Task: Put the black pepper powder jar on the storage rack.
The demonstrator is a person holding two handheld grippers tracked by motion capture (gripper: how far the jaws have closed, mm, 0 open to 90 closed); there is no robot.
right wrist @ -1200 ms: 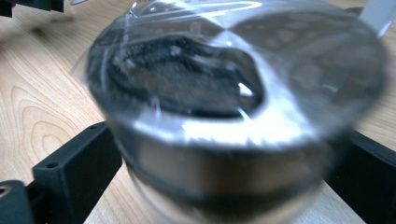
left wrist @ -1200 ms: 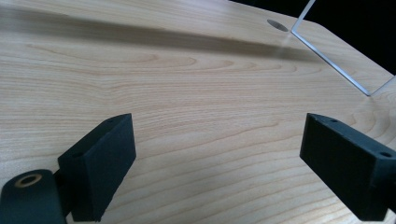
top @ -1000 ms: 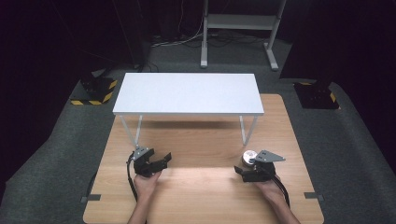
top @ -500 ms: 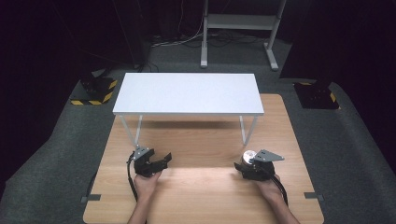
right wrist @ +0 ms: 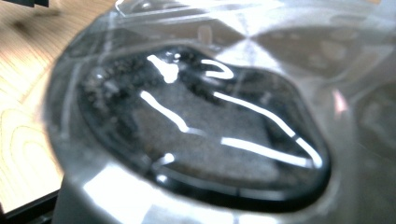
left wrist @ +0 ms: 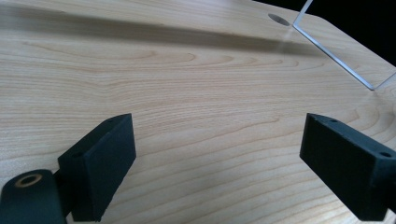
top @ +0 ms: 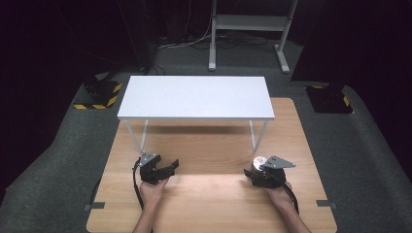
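The right gripper (top: 256,171) sits low on the near right part of the wooden bench (top: 214,204), held by the person's right hand (top: 278,193). Its fingers have just been closing, and they are now clamped on a small clear jar (top: 258,162) with a silvery top that stands on the bench right at the gripper's front. In the right gripper view the jar (right wrist: 201,121) is pressed up close to the camera: a blurred, shiny, see-through wall with bright streaks of glare and something dark and grainy inside. What the dark stuff is cannot be told. A strip of bench (right wrist: 23,107) shows along the left side of that view.

The left gripper (top: 165,171) rests on the near left part of the bench, well apart from the right one, in the person's left hand (top: 152,190). Its fingers (left wrist: 100,170) stand wide apart with nothing between them, just bare wood grain. In the left gripper view a thin white leg (left wrist: 331,56) crosses the upper right corner.

That leg belongs to a small white table (top: 197,97) that stands on the far half of the bench, its flat top bare. Both grippers lie nearer to the person than this table, in front of its legs. The bench itself stands on grey carpet (top: 68,160), with black and yellow striped blocks (top: 99,94) on the floor to the far left.
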